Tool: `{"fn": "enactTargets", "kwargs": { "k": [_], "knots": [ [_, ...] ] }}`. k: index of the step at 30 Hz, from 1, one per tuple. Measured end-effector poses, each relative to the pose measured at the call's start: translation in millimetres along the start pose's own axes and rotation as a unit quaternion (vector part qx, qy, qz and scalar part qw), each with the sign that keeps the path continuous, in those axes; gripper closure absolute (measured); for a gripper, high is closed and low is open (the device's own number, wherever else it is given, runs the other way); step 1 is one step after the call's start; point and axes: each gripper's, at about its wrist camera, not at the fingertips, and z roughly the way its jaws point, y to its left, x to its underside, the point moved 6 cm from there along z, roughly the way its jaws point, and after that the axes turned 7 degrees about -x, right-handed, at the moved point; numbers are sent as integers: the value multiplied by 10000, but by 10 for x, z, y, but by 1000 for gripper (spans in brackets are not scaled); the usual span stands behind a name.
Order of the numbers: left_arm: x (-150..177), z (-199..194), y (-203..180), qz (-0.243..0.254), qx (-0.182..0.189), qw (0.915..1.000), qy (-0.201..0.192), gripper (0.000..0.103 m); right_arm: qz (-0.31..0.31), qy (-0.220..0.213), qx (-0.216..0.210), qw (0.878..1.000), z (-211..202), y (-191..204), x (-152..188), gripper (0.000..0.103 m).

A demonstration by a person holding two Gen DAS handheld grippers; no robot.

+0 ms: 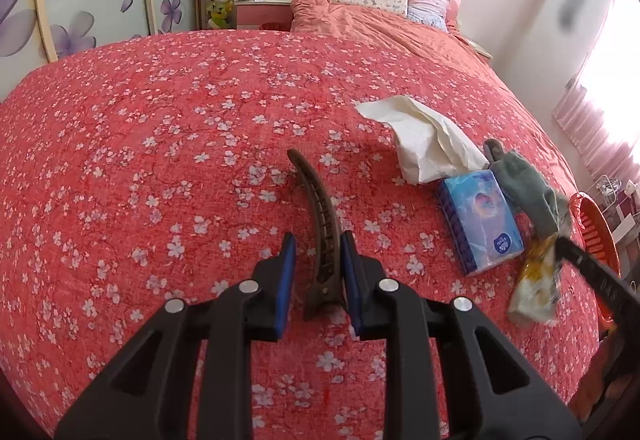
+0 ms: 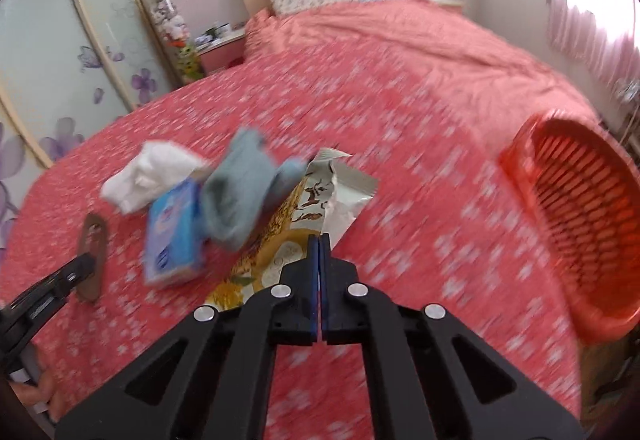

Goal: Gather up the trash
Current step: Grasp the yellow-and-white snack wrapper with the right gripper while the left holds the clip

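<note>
Red floral bedspread [image 1: 160, 160] carries one hair clip [image 1: 320, 224], one white tissue [image 1: 424, 140], one blue tissue pack [image 1: 478, 220] with unreadable print, one grey-green sock [image 1: 528, 192] and one orange basket [image 2: 580, 208]. Left gripper [image 1: 318, 264] fingers stand apart, straddling the clip. Right gripper [image 2: 319, 260] fingers are clamped on one yellow snack wrapper [image 2: 280, 240], left of the basket.

Red flower-printed bedspread [image 1: 168, 144] bearing all items; brown curved plastic hair clip [image 1: 320, 212] lying between the jaws of the left gripper [image 1: 318, 252]; right of it, blue tissue pack [image 1: 478, 220]; crumpled white paper tissue [image 1: 424, 140] behind the pack; grey-green knitted glove [image 1: 528, 192] at the pack's right; yellow-and-white snack wrapper [image 2: 280, 240] before the glove, pinched in the right gripper [image 2: 319, 240]; orange slatted plastic basket [image 2: 580, 216] far right, at the bed's edge.
</note>
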Motion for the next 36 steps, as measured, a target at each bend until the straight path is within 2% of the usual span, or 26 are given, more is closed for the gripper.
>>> {"fn": "enactTargets", "kwargs": {
  "k": [2, 4, 6, 8, 12, 13, 16, 17, 18, 19, 20, 21, 22, 24, 26, 28, 31, 32, 33, 35, 36],
  "knots": [
    [-21, 12, -1, -8, -12, 10000, 1, 79, -84, -17, 184, 9998, 9, -56, -81, 102],
    [-37, 17, 1, -11, -17, 10000, -8, 75, 41, 29, 46, 10000, -10, -94, -107, 93],
    [-60, 13, 4, -7, -47, 10000, -47, 70, 119, -42, -24, 9999, -72, -123, -98, 47],
    [-81, 11, 8, -11, -61, 10000, -67, 69, 112, -148, 10, 9998, -103, -126, -86, 38],
    [-128, 20, 23, -71, -105, 9999, -82, 60, 147, 237, 59, 9996, 56, -56, -32, 38],
    [-136, 25, 26, -79, -116, 9999, -80, 59, 139, 343, 146, 9992, 112, -46, -2, 38],
    [-158, 66, -4, -70, -145, 9999, -55, 58, 184, 492, 59, 9986, 189, -17, 76, 37],
    [-168, 89, -27, -55, -145, 9999, -46, 58, 95, 416, 80, 9991, 180, 5, 87, 43],
    [-172, 104, -46, -32, -149, 9999, -46, 58, -45, 407, 36, 9992, 178, 41, 102, 53],
    [-175, 126, -75, 21, -146, 9999, -37, 59, -149, 416, 21, 9990, 182, 57, 109, 54],
    [-173, 145, -100, 78, -145, 9999, -27, 65, -278, 360, 109, 9989, 163, 54, 103, 60],
    [-162, 160, -123, 128, -138, 9998, -19, 76, -335, 327, 141, 9988, 146, 46, 95, 67],
    [-143, 180, -153, 205, -102, 9997, 20, 82, -396, 311, 196, 9985, 131, 11, 81, 72],
    [-100, 170, -180, 347, -78, 9994, -19, 88, -475, 253, 287, 9981, 84, -76, 61, 77],
    [-49, 133, -185, 573, 14, 9984, -24, 88, -662, 138, 521, 9963, 24, -190, 38, 79],
    [8, 97, -165, 738, 73, 9972, -19, 88, -689, 101, 679, 9953, -36, -335, 36, 79],
    [64, 61, -104, 762, 109, 9970, -17, 87, -263, 131, 405, 9987, -90, -513, 25, 78],
    [73, 52, -78, 732, 115, 9972, -29, 84, -96, 143, 263, 9995, -97, -537, 20, 75],
    [75, 43, -69, 706, 126, 9974, -46, 78, 36, 153, 177, 9997, -89, -551, 11, 63],
    [68, 32, -59, 692, 68, 9975, -107, 69, 121, 153, 245, 9995, -52, -553, -7, 48],
    [67, 34, -56, 694, 45, 9975, -120, 67, 119, 164, 298, 9993, -22, -545, -10, 45]
  ]
}}
